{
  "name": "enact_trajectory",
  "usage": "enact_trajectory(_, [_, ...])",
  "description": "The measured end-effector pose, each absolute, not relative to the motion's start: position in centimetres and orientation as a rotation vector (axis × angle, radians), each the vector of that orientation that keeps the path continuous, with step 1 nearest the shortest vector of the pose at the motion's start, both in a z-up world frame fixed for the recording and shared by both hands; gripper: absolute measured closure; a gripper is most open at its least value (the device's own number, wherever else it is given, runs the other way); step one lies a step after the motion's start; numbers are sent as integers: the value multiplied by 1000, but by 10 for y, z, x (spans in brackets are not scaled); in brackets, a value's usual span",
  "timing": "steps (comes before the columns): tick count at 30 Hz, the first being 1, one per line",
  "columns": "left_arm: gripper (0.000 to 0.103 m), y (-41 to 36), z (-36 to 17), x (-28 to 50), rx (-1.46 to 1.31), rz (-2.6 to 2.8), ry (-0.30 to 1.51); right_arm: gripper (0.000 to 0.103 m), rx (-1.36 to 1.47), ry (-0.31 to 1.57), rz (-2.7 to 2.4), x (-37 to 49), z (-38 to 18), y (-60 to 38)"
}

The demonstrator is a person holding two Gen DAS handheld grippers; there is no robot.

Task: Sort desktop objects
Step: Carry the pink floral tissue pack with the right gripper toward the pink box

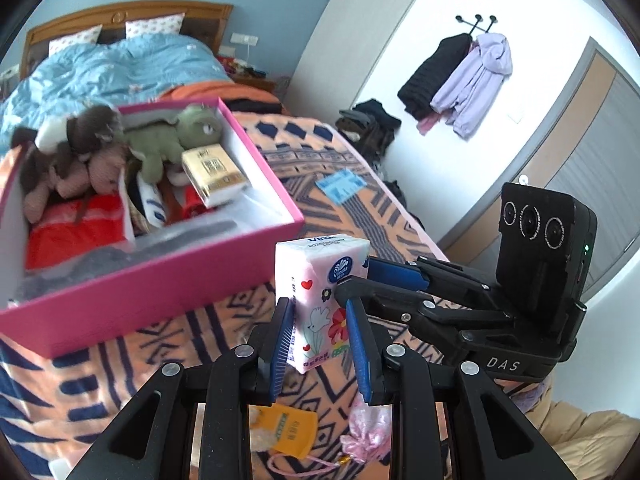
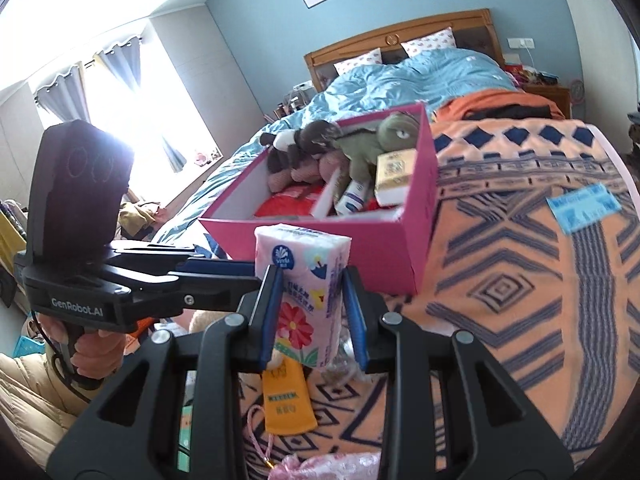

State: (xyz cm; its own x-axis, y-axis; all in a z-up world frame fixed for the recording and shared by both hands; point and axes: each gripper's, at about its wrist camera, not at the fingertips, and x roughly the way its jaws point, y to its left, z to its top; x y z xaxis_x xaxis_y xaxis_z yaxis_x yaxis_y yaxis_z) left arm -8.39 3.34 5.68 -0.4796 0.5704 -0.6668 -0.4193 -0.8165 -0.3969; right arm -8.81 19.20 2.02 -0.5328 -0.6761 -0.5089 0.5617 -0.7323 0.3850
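A pink floral tissue pack [image 1: 320,296] is held upright above the patterned blanket, just in front of a pink box [image 1: 132,292]. My left gripper [image 1: 320,340] is shut on its lower part. My right gripper [image 2: 312,312] is shut on the same pack [image 2: 308,288], and comes in from the right in the left wrist view [image 1: 360,284]. The box [image 2: 360,248] holds plush toys [image 1: 168,140], a gold and white carton [image 1: 214,176] and red cloth.
An orange pouch [image 2: 286,400] and a pink drawstring bag [image 1: 366,436] lie on the orange and navy blanket [image 2: 520,300] below the grippers. A blue packet [image 2: 584,208] lies further right. A blue duvet [image 1: 100,68] lies behind the box.
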Motion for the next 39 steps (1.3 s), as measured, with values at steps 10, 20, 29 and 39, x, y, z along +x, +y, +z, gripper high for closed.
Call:
enact_trajectory(10, [84, 17, 65, -83, -1059, 2355, -185, 69, 820, -227, -2208, -102, 31, 177])
enact_trajectory(20, [85, 6, 69, -87, -1043, 2404, -169, 69, 811, -210, -2190, -111, 36, 163])
enact_trajectory(29, [85, -3, 77, -97, -1041, 2438, -169, 69, 795, -188, -2183, -125, 44, 152])
enact_trajectory(39, [85, -5, 80, -104, -1037, 2464, -177, 69, 782, -176, -2178, -134, 46, 148])
